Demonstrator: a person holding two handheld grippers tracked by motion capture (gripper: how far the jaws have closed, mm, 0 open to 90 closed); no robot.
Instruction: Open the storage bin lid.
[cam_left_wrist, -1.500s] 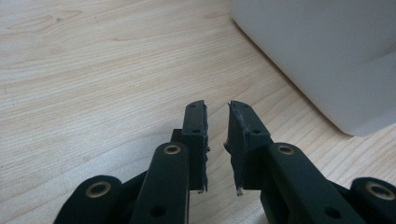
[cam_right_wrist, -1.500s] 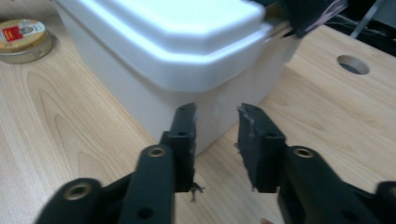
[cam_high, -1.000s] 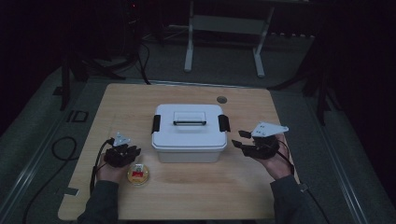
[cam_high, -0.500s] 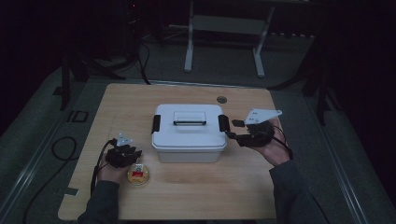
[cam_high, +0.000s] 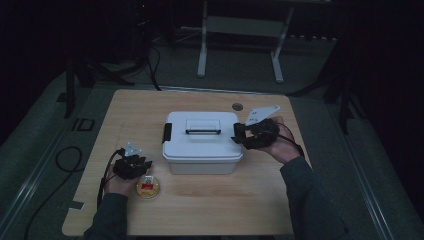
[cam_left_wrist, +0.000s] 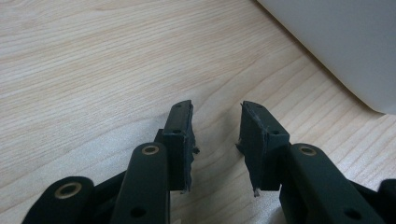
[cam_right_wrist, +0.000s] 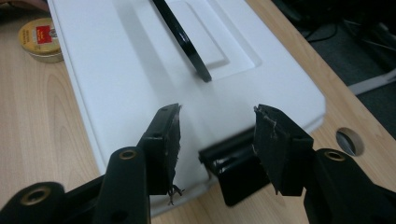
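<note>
Tongs (cam_high: 239, 134) over pale wooden table (cam_high: 210, 210), seemingly dim room.

White box (cam_high: 202, 145) with black handle (cam_high: 202, 132) and latches, pale wood-grain table (cam_high: 150, 107), gold tin (cam_high: 148, 187) with red label

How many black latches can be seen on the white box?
2: the left latch is on the box's left end, the right latch on its right end, by the right gripper. Others may be hidden.
</note>
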